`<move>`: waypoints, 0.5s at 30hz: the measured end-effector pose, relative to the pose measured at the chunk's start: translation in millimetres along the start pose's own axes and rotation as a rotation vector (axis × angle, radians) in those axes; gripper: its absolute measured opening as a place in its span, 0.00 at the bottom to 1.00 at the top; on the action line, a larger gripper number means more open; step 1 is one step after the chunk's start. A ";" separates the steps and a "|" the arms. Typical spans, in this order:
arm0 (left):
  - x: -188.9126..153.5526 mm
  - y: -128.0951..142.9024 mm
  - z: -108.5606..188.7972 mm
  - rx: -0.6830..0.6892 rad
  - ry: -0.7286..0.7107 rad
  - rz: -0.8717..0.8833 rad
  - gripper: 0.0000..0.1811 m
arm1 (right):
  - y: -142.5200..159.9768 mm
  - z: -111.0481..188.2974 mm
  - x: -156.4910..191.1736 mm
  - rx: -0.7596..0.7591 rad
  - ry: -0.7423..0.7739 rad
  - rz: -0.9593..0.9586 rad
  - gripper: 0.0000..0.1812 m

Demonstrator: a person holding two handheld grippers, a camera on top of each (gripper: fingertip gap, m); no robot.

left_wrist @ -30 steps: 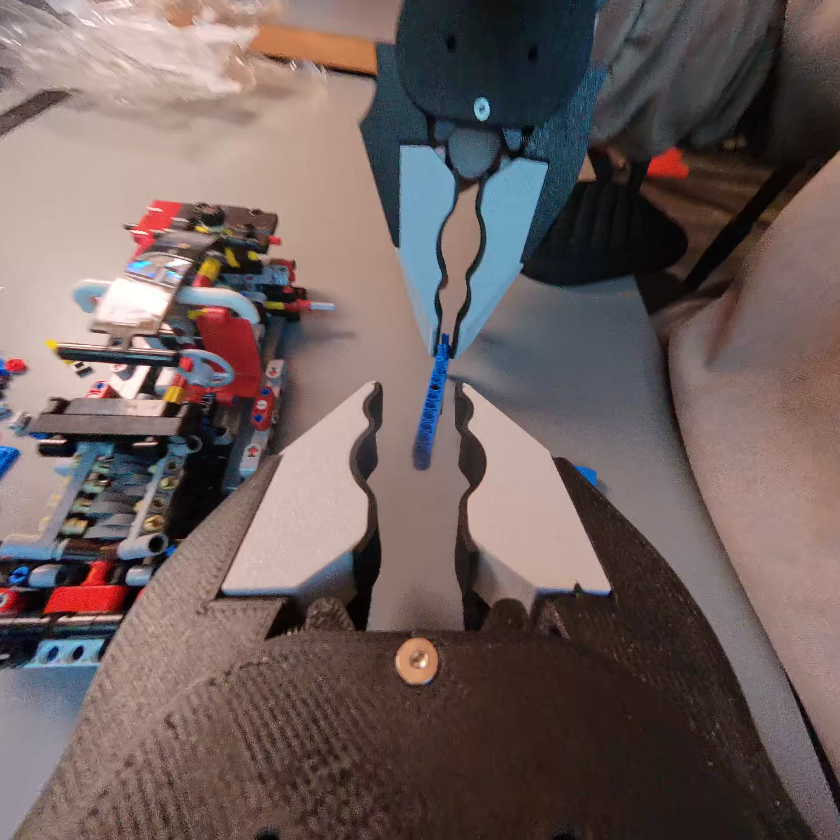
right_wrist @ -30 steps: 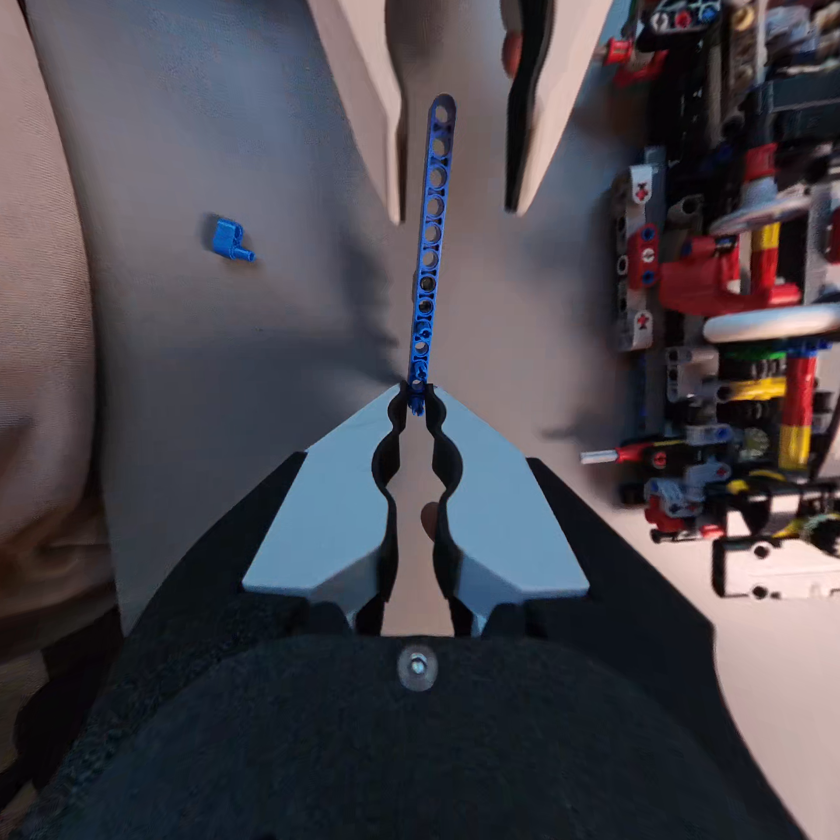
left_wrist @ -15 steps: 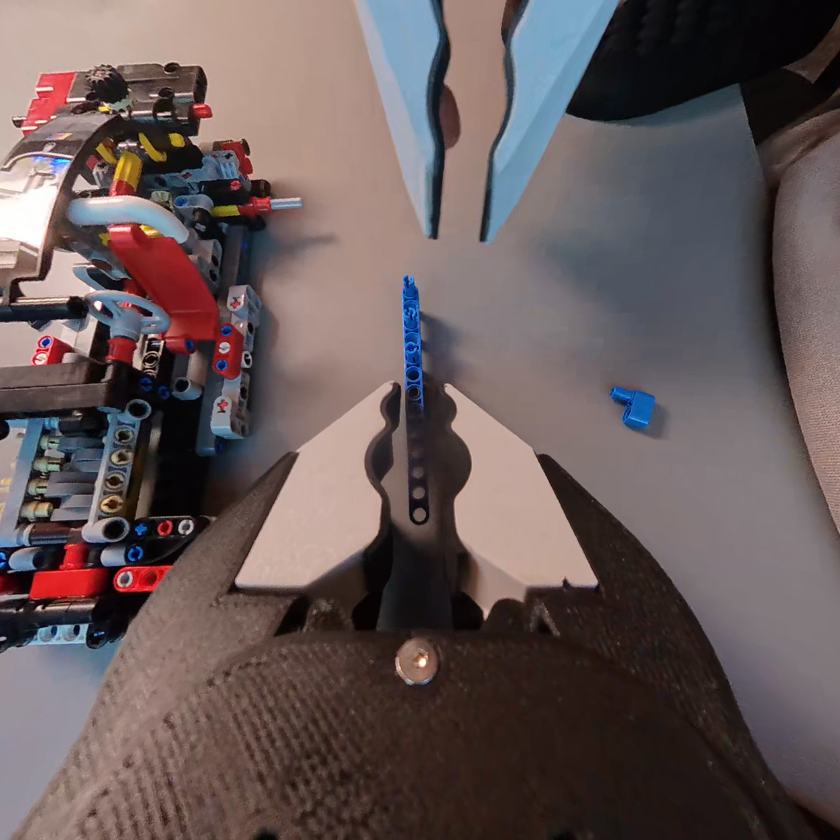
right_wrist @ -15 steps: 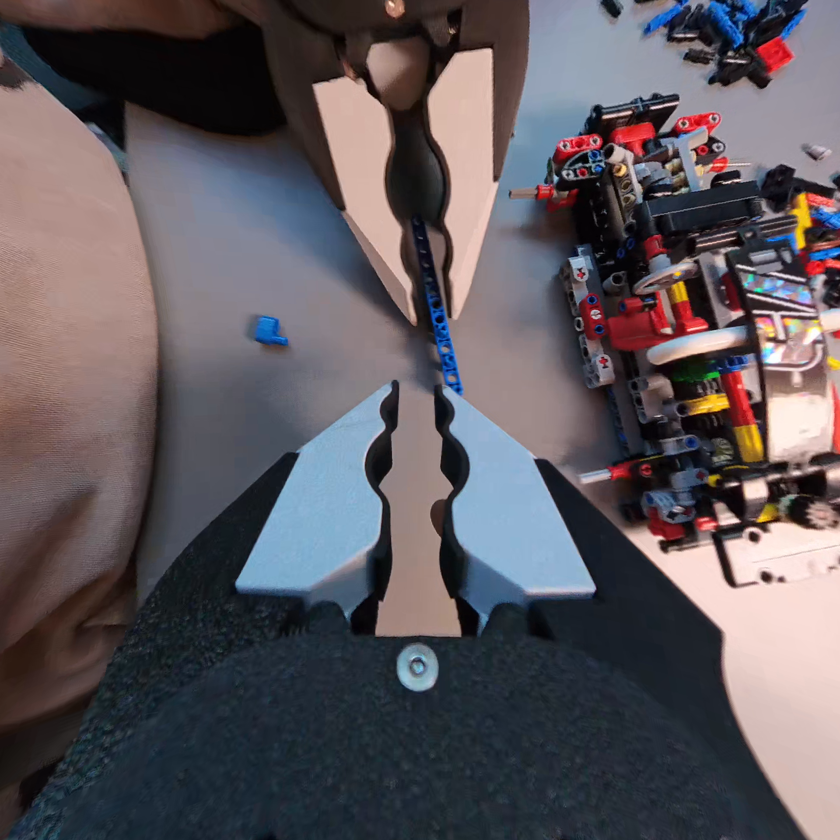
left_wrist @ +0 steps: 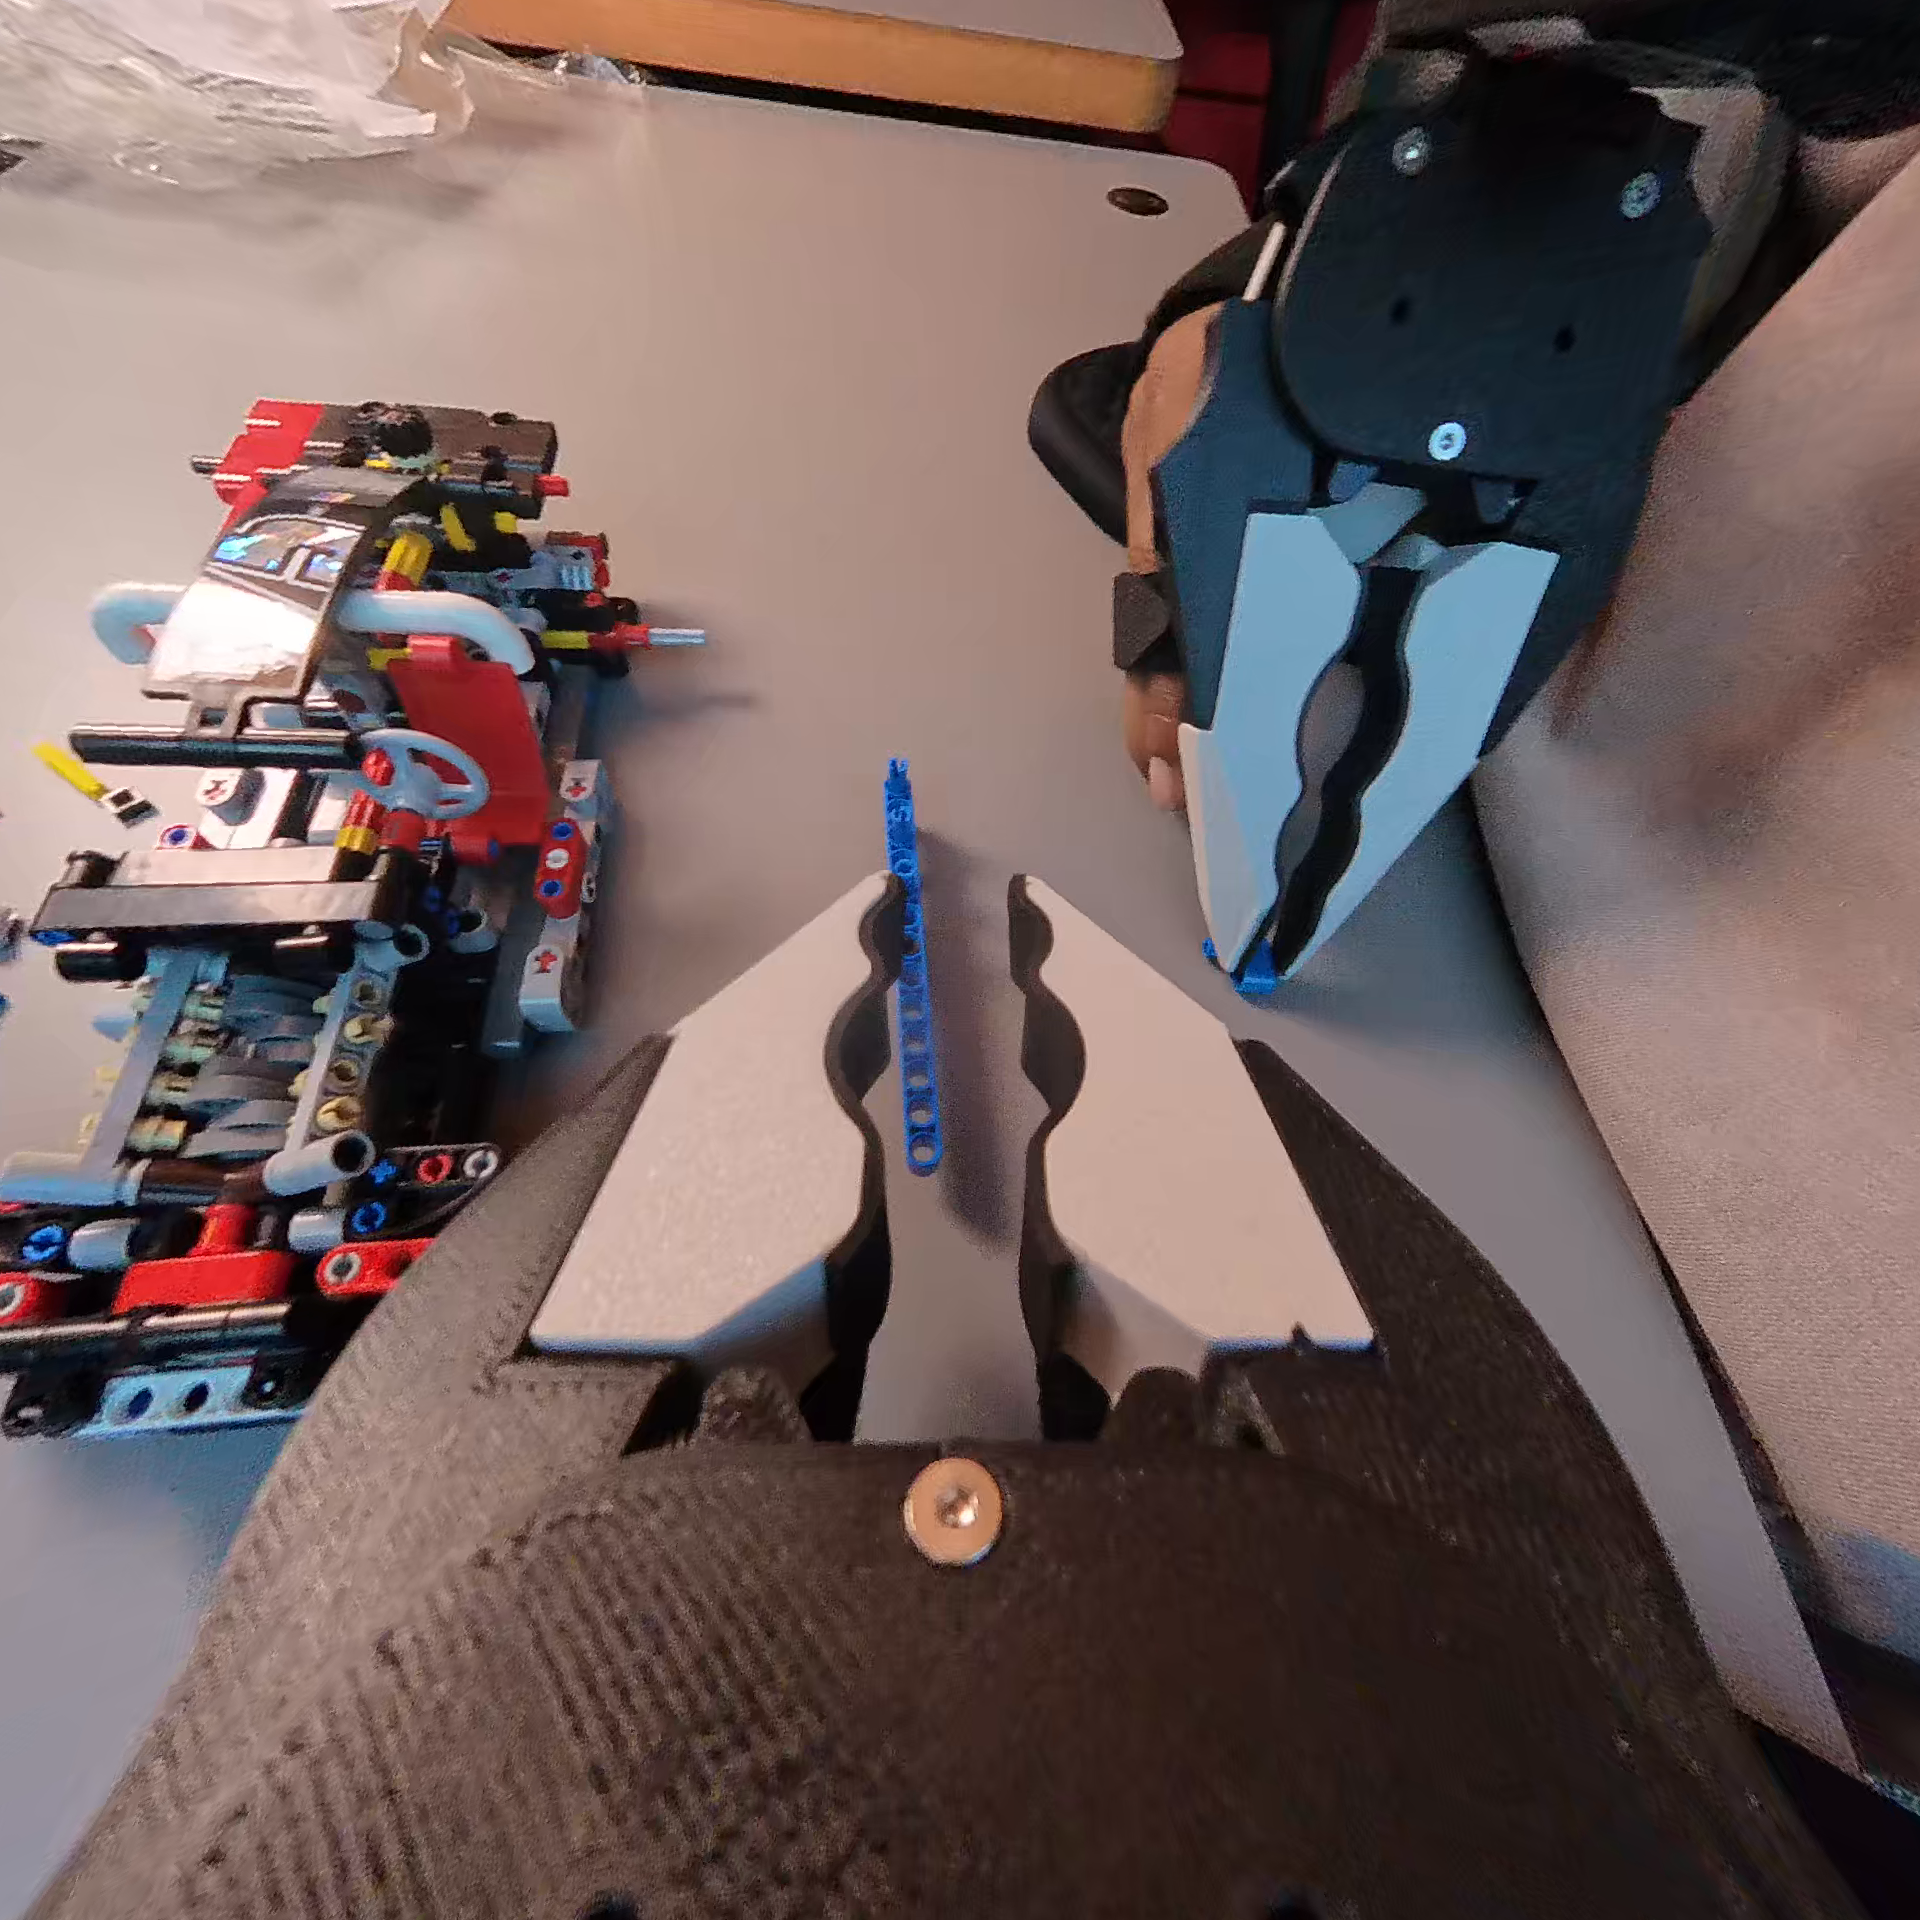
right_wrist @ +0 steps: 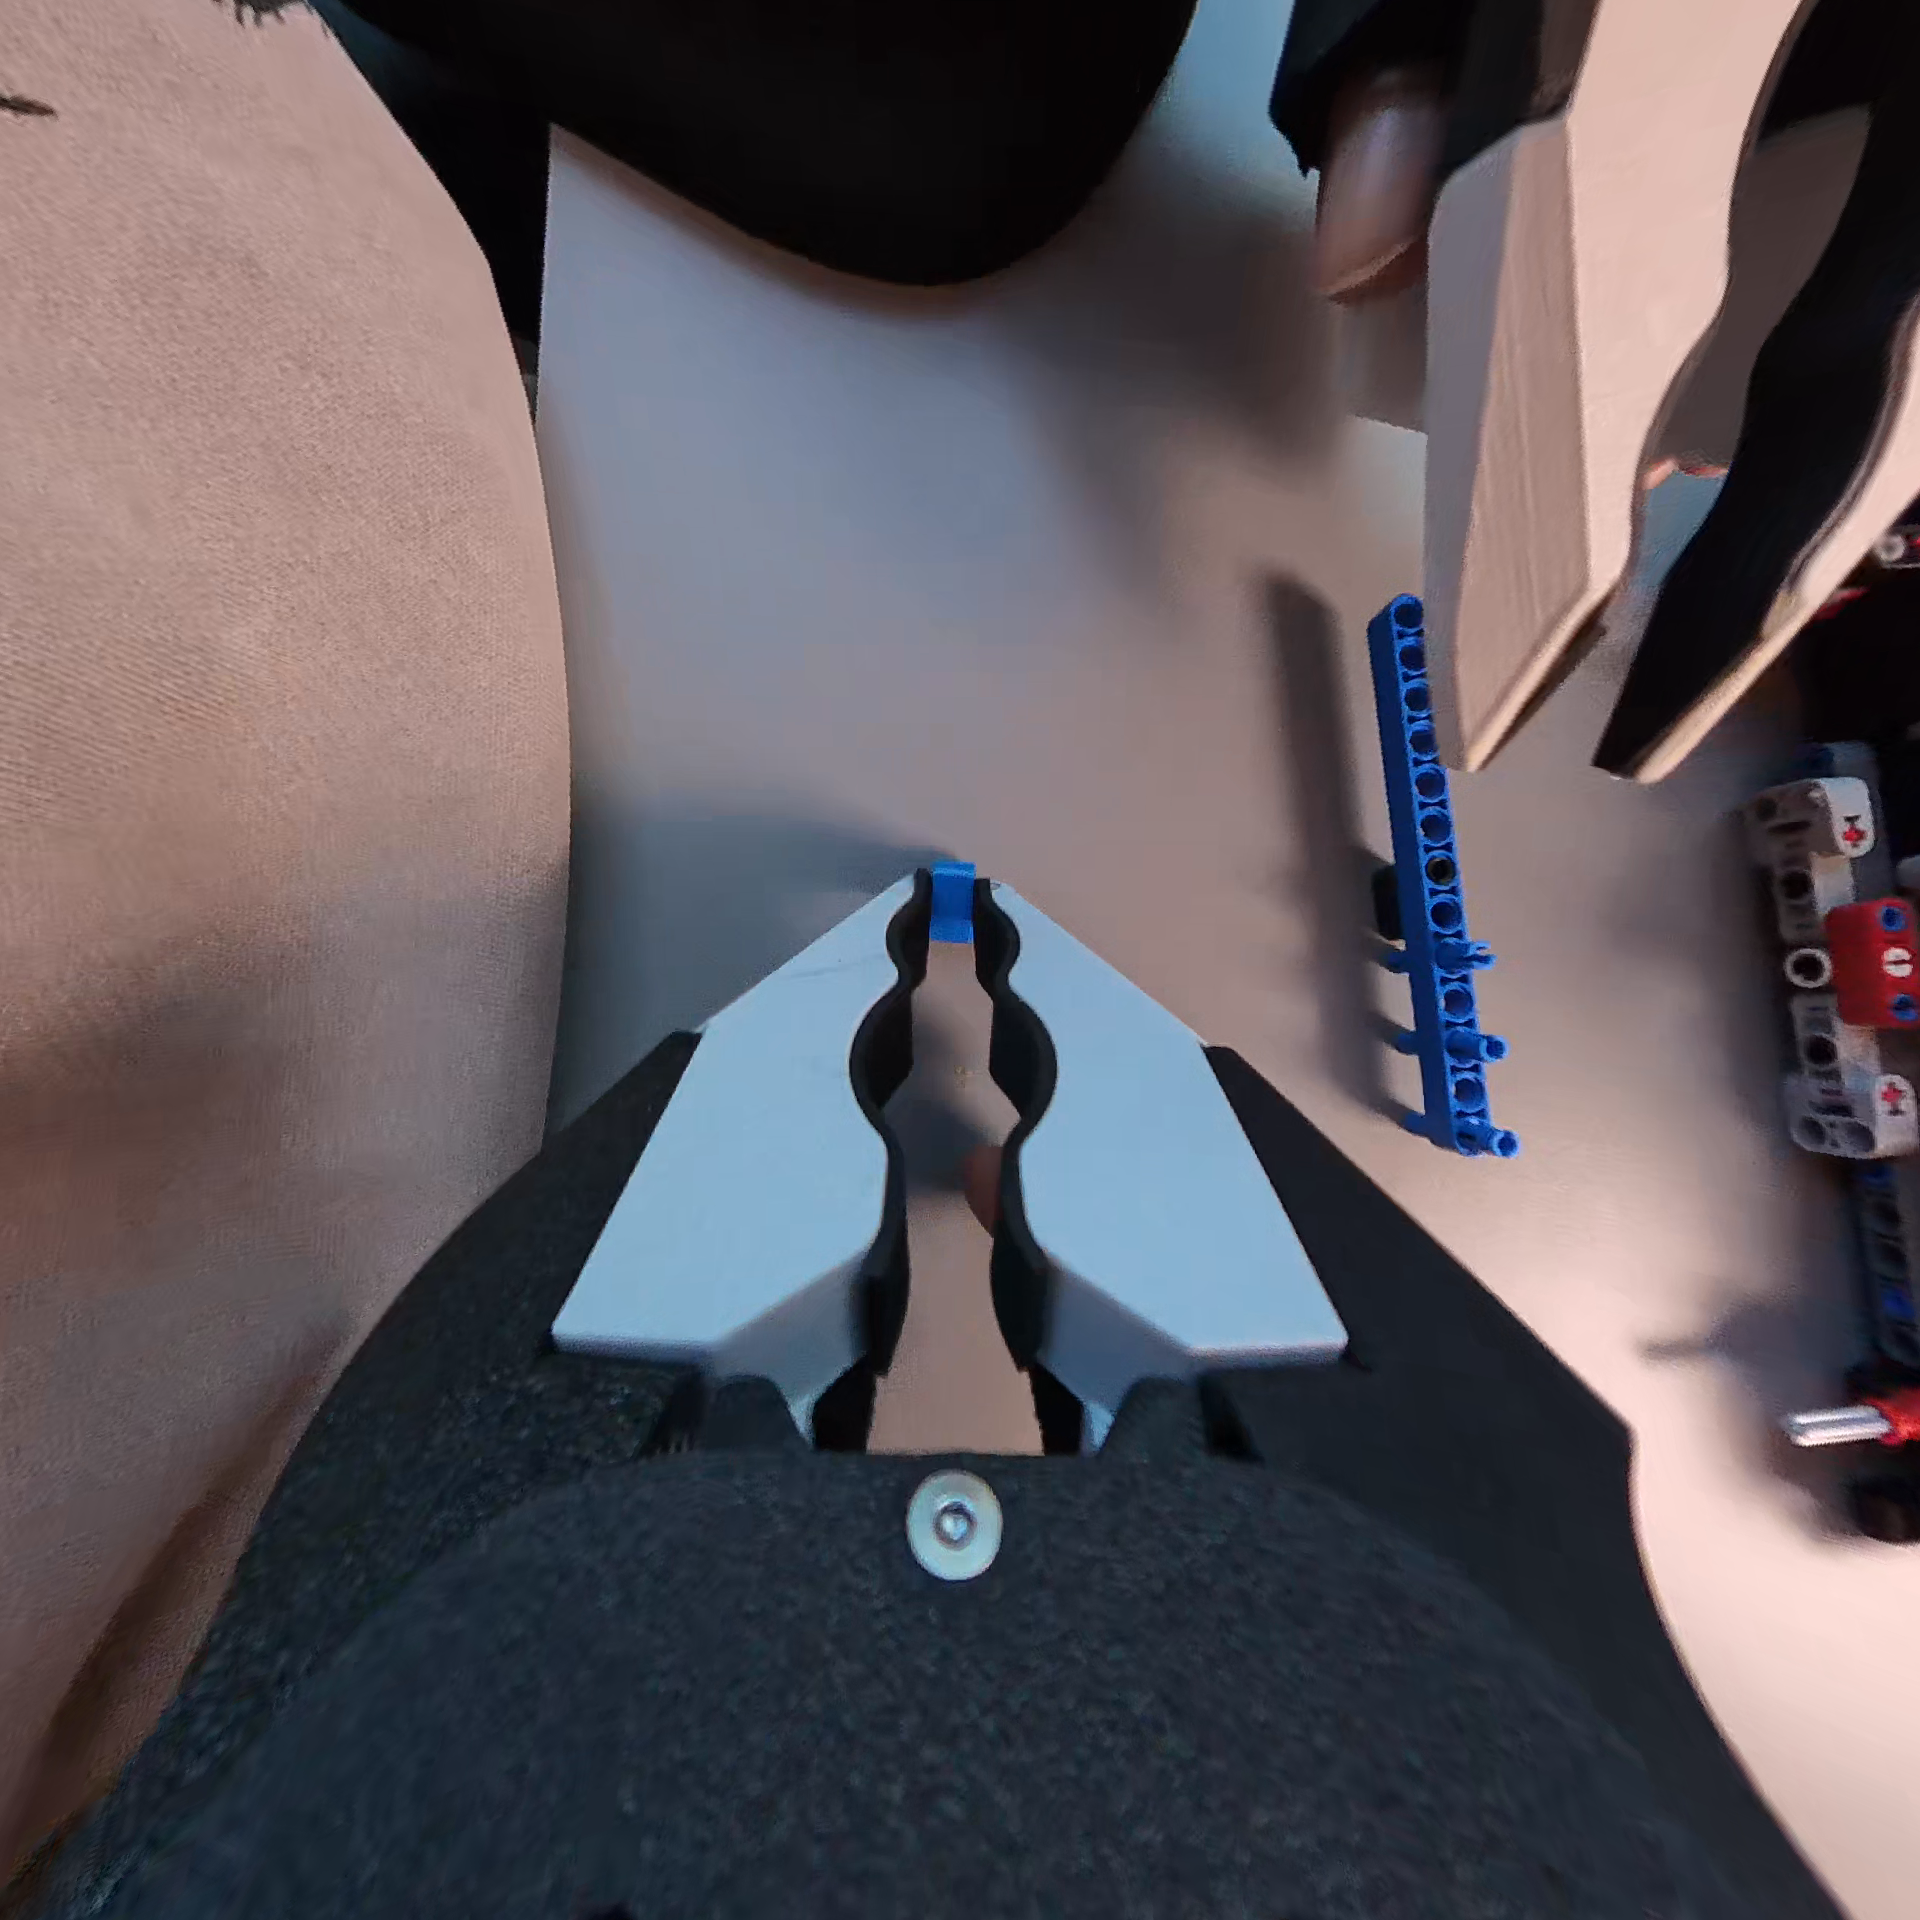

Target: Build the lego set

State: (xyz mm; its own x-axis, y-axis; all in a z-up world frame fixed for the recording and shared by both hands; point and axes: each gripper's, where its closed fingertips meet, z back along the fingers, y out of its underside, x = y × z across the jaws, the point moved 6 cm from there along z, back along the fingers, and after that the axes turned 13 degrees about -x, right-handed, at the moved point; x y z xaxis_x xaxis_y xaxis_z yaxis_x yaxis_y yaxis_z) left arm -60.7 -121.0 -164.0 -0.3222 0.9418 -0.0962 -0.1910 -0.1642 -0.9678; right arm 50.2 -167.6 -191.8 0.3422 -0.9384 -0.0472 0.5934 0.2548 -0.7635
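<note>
Two changes since half a second ago: the left tool [left_wrist: 954, 883] no longer pinches the blue beam [left_wrist: 908, 997] and now stands open, and the right tool [right_wrist: 951, 883] has swung away from the beam's far tip to the small blue connector [right_wrist: 951, 902], its tips closed on it. The beam lies flat on the grey worktop [left_wrist: 831, 416] in the gap between the left tool's fingers, nearer the left finger, its far end poking out past the tips. The connector sits at the right tool's very tips, down at the worktop. The lego model [left_wrist: 312, 883] lies left of the left tool. The right tool points steeply down; a hand [left_wrist: 1153, 582] grips its body from behind.
</note>
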 end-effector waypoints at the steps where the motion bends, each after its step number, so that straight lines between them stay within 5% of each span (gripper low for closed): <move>1: -4.0 -1.3 -0.9 -0.014 0.028 0.005 0.10 | 0.9 2.7 -1.6 -0.003 -0.015 -0.021 0.03; 4: -17.7 -6.2 -3.7 -0.059 0.116 0.012 0.10 | -11.0 19.5 -15.1 -0.216 -0.057 -0.213 0.03; 8: -23.5 -23.2 -4.9 -0.203 0.138 0.064 0.11 | -36.3 60.2 -45.5 -0.707 -0.013 -0.529 0.03; 11: -23.3 -42.3 -5.1 -0.342 0.080 0.069 0.13 | -34.2 77.5 -60.1 -0.971 0.014 -0.759 0.02; 15: -17.2 -58.7 -5.6 -0.412 -0.181 -0.110 0.13 | -22.6 83.0 -70.3 -1.204 0.102 -1.002 0.02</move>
State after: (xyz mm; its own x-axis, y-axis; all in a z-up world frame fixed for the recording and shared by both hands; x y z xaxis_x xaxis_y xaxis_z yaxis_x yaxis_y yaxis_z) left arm -38.8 -125.9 -106.8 -0.4843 0.8747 0.0188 0.1398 0.0986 -0.9853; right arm 73.1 -88.0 -117.7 0.1024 -0.6292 0.7705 -0.3846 -0.7394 -0.5526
